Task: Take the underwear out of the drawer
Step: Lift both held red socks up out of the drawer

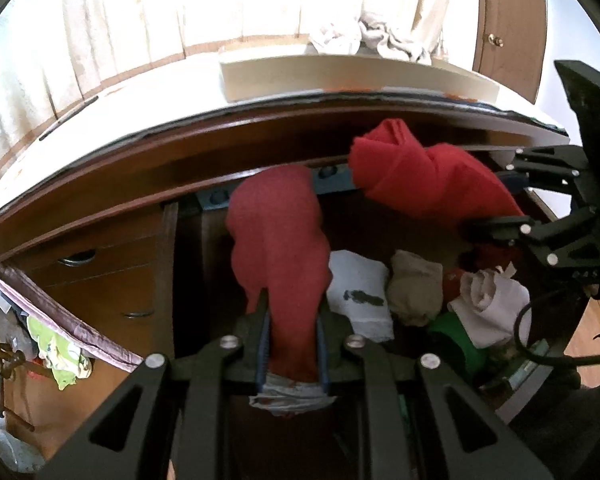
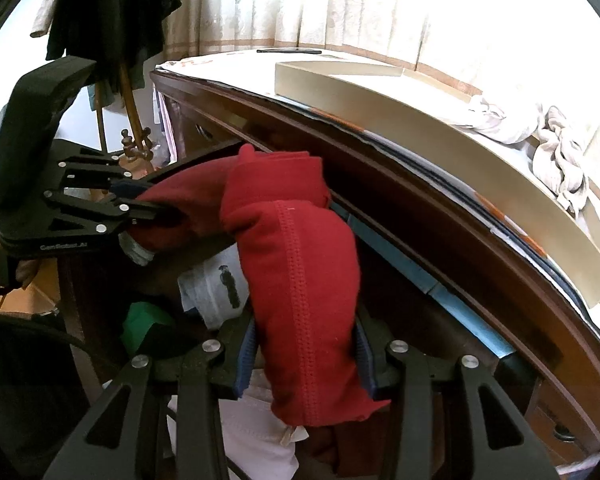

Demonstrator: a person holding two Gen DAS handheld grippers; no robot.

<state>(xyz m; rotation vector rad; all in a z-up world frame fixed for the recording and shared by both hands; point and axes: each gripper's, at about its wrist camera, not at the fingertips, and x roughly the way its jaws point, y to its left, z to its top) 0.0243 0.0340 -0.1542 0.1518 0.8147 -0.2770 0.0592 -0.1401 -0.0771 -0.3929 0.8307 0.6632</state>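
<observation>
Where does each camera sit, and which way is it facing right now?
Left wrist: on the left claw, looking down into the open drawer; right claw at right.
Right wrist: on the right claw, facing the dresser top's edge; left claw at left.
Shared: both claws grip red underwear, white garment below.

I see one long red knit underwear [image 1: 278, 248] stretched and twisted above the open dark wooden drawer [image 1: 168, 264], sagging between its two ends, its stitched seam facing my right camera [image 2: 300, 280]
</observation>
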